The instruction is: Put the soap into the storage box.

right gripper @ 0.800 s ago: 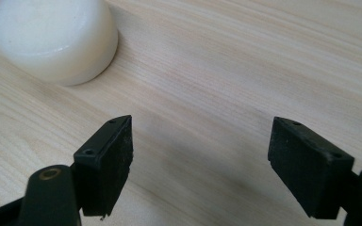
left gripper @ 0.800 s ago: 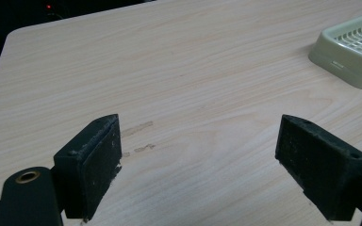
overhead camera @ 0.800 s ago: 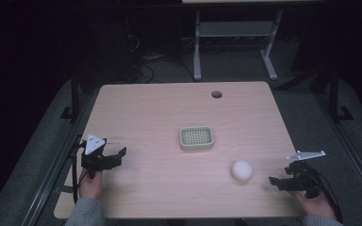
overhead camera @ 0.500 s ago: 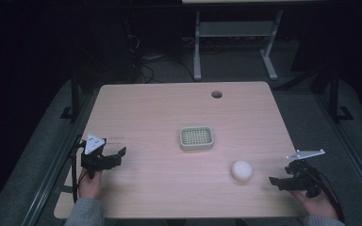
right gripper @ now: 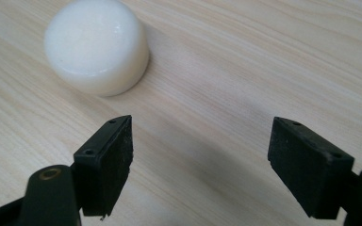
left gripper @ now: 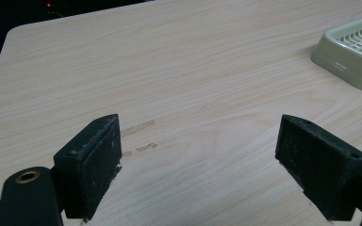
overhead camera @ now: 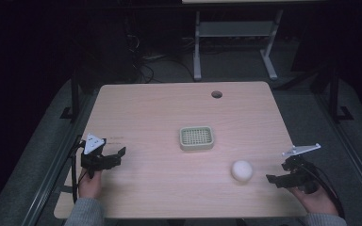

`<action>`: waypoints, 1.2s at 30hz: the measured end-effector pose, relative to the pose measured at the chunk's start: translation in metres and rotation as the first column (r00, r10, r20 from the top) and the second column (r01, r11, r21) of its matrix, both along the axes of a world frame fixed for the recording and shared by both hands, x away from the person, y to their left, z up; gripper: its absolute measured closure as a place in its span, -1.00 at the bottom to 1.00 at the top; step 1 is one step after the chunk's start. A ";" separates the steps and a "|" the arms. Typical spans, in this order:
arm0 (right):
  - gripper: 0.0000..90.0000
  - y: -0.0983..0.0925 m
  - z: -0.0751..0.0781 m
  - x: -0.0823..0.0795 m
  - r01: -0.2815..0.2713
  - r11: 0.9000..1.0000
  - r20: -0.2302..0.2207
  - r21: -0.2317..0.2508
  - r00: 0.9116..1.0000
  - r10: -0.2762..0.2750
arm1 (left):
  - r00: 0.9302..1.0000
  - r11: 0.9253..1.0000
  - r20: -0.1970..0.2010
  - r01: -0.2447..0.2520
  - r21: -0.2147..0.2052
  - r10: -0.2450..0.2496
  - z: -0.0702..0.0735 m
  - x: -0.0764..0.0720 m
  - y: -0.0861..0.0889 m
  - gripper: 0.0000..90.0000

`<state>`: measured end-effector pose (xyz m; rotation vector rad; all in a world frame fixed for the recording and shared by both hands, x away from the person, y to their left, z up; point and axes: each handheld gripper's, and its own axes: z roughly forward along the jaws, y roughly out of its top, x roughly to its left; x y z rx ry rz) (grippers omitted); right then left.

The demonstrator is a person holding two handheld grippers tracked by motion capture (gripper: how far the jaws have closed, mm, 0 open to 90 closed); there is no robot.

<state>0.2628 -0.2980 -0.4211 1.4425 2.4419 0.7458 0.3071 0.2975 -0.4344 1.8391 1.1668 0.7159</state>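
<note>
Both jaws released — right gripper (right gripper: 200,160) view shows the white puck (right gripper: 96,44) glossy at 11 o'clock; left gripper (left gripper: 198,165) view catches the green tray (left gripper: 353,52) at 2.

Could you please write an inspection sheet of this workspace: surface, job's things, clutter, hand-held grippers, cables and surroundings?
Surface: light wooden table, a round hole near its far edge, faint marks ahead of the left hand-held gripper.
Job's things: white round soap, lying on the table; pale green soap tray, nothing in it, apart from the soap.
Clutter: nothing seen.
Grippers: left hand-held gripper open, holding nothing; right hand-held gripper open, holding nothing, soap just ahead.
Cables: one cable trails from the left hand-held gripper; loose cables on the floor beyond.
Surroundings: dark room, grey metal frame behind the table.
</note>
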 end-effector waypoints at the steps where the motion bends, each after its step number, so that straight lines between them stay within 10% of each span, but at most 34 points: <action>1: -0.51 0.002 0.002 0.000 0.002 1.000 -0.008 -0.002 1.000 -0.002 | 1.000 1.000 0.000 0.001 0.001 -0.001 0.000 0.000 0.000 -0.67; 36: -0.51 0.052 0.033 0.022 -0.163 0.983 -0.069 -0.078 0.985 0.158 | 1.000 1.000 -0.004 -0.007 -0.002 0.007 0.000 0.001 0.004 -0.67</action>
